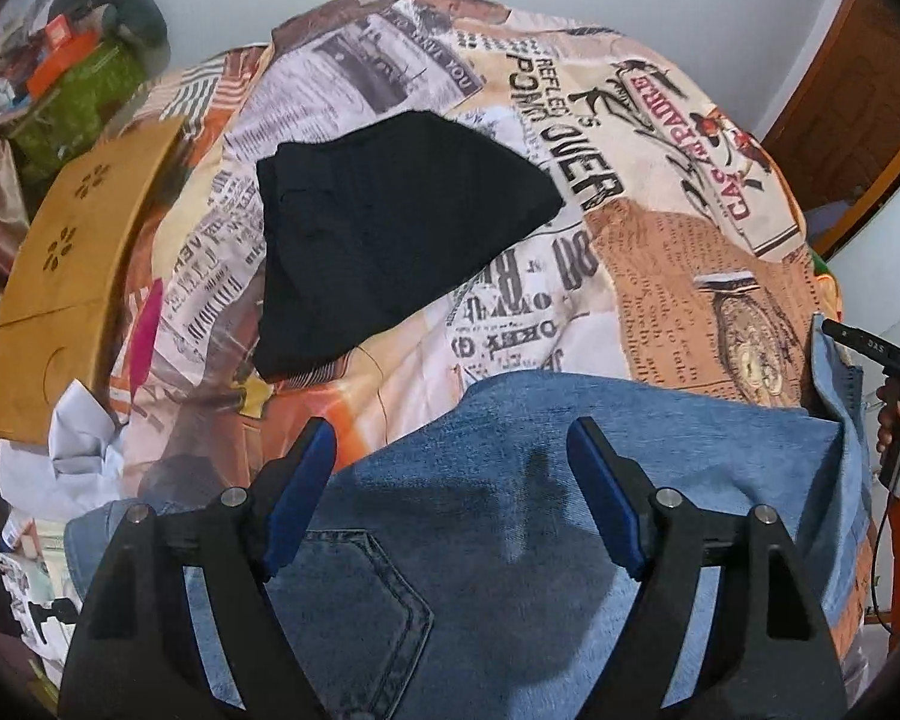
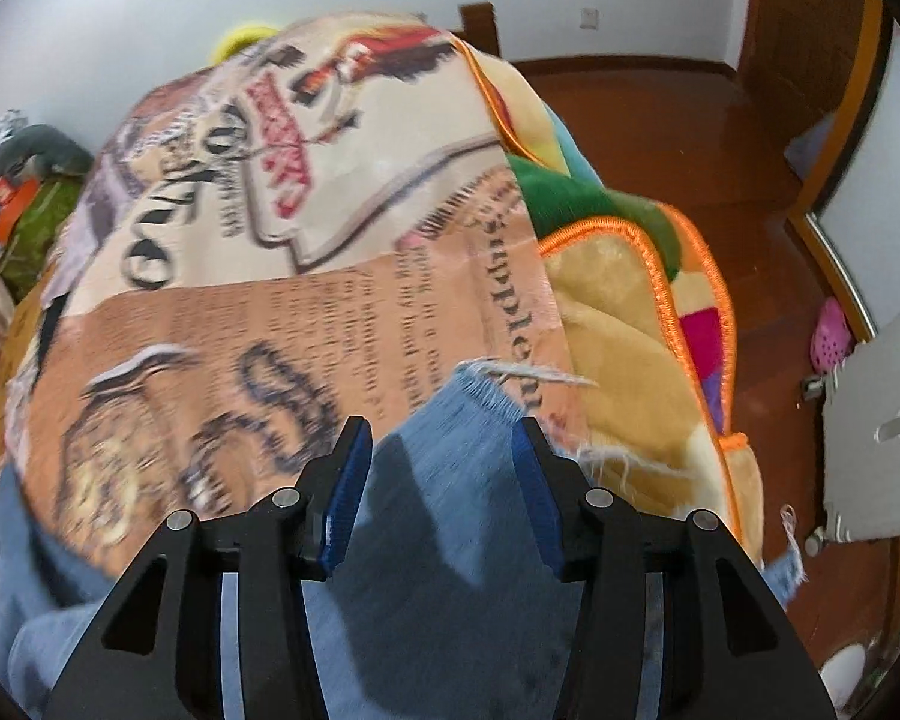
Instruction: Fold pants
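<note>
- Left wrist view: jeans lie spread on the newspaper-print bedspread, back pocket facing up, so the seat side is on top, flat enough for a fold.
- Left gripper hangs over the jeans with its blue pads spread wide, nothing between them; denim lies under the gap, not pinched. Looks like a release or a pre-grasp pose, can't tell which.
- Black folded garment sits beyond the jeans on the bedspread, well apart from them; likely a finished piece parked out of the way.
- Cardboard box lies at the bedspread's left edge, far side from the jeans' hem end.
- Right wrist view: right gripper is over the frayed hem end of the jeans, jaws partly apart, pads not pressing the cloth; blur hides fine contact.
- Hem end sits near the bedspread's right edge, beside the plush blanket.
- Judgement: one gripper at each end suits a lengthwise fold.
</note>
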Available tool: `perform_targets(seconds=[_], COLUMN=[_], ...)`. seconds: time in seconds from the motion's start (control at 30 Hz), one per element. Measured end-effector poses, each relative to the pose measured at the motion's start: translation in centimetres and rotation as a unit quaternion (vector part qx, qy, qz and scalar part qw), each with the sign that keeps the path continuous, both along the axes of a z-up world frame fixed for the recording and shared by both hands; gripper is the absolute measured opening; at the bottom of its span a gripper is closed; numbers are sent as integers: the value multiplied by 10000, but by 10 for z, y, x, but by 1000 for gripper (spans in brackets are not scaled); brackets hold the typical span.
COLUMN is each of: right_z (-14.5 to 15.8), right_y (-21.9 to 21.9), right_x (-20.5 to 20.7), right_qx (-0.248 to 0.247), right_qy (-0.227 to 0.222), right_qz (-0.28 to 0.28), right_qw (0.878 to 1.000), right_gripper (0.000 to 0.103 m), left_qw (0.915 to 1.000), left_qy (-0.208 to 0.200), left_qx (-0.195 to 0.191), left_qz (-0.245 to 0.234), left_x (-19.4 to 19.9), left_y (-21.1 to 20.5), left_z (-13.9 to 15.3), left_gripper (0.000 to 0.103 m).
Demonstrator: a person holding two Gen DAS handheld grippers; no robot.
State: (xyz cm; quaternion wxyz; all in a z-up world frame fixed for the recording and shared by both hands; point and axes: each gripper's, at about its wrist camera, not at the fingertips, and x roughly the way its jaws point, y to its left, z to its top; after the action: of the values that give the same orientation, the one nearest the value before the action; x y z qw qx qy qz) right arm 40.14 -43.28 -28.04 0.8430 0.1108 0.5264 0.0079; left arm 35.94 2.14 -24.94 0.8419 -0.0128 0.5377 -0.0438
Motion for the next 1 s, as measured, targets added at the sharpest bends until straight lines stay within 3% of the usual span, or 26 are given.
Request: perform_targets(seconds=[0.13, 0.33, 0.4, 0.67, 0.9, 1.0], right_z=[-24, -27, -21, 50, 121, 137], right_y=[-1, 11, 10, -28, -68, -76], right_x=[9, 4, 1, -47, -96, -112], right_qx=[88, -373, -334, -231, -222, -246], right_qy=[117, 23, -23, -781, -1537, -1829], right_qz=[-70, 275, 313, 145, -85, -118], right_qw=[9999, 9989, 9989, 9966, 9878, 9828], right_gripper=[44, 8, 8, 8, 8, 8], left_qw=[9999, 9991, 9988, 9961, 9889, 9848], left_qy=[65, 21, 81, 135, 396, 614], left_qx=[68, 417, 475, 470, 472, 287], left_qz=[43, -47, -113, -735, -1351, -1598], left_x=[2, -2, -4, -35, -61, -73], left_y=[-1, -14, -20, -67, -124, -144], left_z=[-7, -13, -16, -7, -13, -18], left_gripper=[79, 79, 79, 79, 79, 79])
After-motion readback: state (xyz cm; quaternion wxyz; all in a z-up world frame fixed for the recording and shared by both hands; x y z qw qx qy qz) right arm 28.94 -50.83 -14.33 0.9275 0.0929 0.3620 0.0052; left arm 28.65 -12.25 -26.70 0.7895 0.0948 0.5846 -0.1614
